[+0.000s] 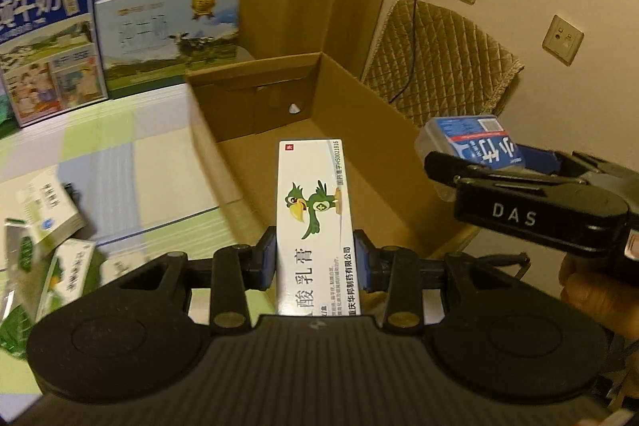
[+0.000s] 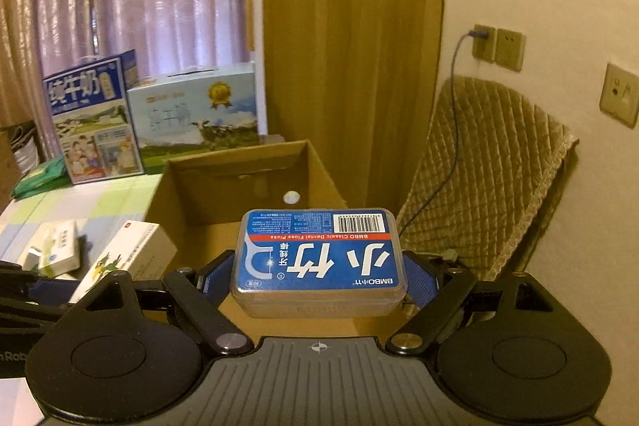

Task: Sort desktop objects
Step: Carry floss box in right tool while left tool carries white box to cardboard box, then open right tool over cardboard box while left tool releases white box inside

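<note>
Both grippers hovered over the open brown cardboard box (image 1: 319, 154), left gripper (image 1: 315, 258) clenched on a white parrot-printed ointment carton (image 1: 315, 218), right gripper (image 2: 319, 274) grasping a blue-labelled clear plastic floss-pick case (image 2: 319, 258), probably ready to drop them in.

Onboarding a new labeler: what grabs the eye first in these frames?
The white ointment box with a green parrot, clamped in the left gripper above the open cardboard box. Next, the blue floss-pick case held in the right gripper, also at that box.
</note>
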Motion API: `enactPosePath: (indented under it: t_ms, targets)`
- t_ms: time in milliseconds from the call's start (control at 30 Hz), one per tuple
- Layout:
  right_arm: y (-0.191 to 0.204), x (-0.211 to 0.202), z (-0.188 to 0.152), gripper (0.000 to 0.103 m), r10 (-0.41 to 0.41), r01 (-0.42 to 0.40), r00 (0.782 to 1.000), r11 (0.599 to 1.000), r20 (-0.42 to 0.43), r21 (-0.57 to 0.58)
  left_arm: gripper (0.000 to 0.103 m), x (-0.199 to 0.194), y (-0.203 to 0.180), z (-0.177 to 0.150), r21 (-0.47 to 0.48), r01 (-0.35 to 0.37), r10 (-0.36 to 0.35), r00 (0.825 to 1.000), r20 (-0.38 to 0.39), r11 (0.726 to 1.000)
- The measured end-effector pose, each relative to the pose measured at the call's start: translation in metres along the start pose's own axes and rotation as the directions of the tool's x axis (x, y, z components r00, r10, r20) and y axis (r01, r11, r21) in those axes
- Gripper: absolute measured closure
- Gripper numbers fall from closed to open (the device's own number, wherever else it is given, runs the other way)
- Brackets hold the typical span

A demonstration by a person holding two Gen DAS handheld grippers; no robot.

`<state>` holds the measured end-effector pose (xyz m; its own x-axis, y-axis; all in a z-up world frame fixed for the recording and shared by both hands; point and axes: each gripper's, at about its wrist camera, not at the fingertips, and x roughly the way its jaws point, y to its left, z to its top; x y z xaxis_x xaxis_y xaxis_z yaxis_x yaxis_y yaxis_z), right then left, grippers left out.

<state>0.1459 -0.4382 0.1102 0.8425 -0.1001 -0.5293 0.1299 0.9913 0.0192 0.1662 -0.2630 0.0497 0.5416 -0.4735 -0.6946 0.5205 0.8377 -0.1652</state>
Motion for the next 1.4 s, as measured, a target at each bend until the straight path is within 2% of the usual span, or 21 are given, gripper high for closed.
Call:
enactPosePath:
  t_ms: [233,433,667,900,1000,1200,1400]
  targets:
    - [-0.015,0.020,-0.001,0.020,0.007,-0.006,1.000,1.000,-0.018,0.021,0.070,0.032,-0.005,0.011,-0.002,0.006,-0.006,1.000,-0.009,1.000]
    - [-0.017,0.029,-0.004,0.020,0.021,-0.020,0.999,0.999,-0.034,0.039,0.071,0.042,0.000,0.017,-0.018,0.020,-0.020,1.000,-0.004,1.000]
    - [-0.013,0.030,-0.005,0.020,0.055,-0.053,0.997,0.998,-0.046,0.046,0.071,0.017,0.015,0.015,-0.024,-0.023,0.025,0.999,0.042,0.999]
    - [0.000,0.035,-0.008,0.019,0.116,-0.112,0.990,0.992,-0.078,0.052,0.070,-0.006,0.033,0.003,-0.056,-0.061,0.064,0.996,0.056,0.997]
    - [0.001,0.037,-0.008,0.014,0.136,-0.131,0.987,0.989,-0.084,0.068,0.068,-0.010,0.040,-0.004,-0.070,-0.069,0.073,0.996,0.049,0.995]
    - [-0.005,0.022,-0.005,0.011,0.130,-0.124,0.990,0.986,-0.050,0.108,0.066,-0.020,0.051,-0.020,-0.095,-0.080,0.084,0.996,0.036,0.992]
    - [-0.005,-0.002,-0.004,0.010,0.135,-0.128,0.990,0.982,-0.041,0.136,0.058,-0.039,0.058,-0.039,-0.109,-0.108,0.112,0.993,0.033,0.988]
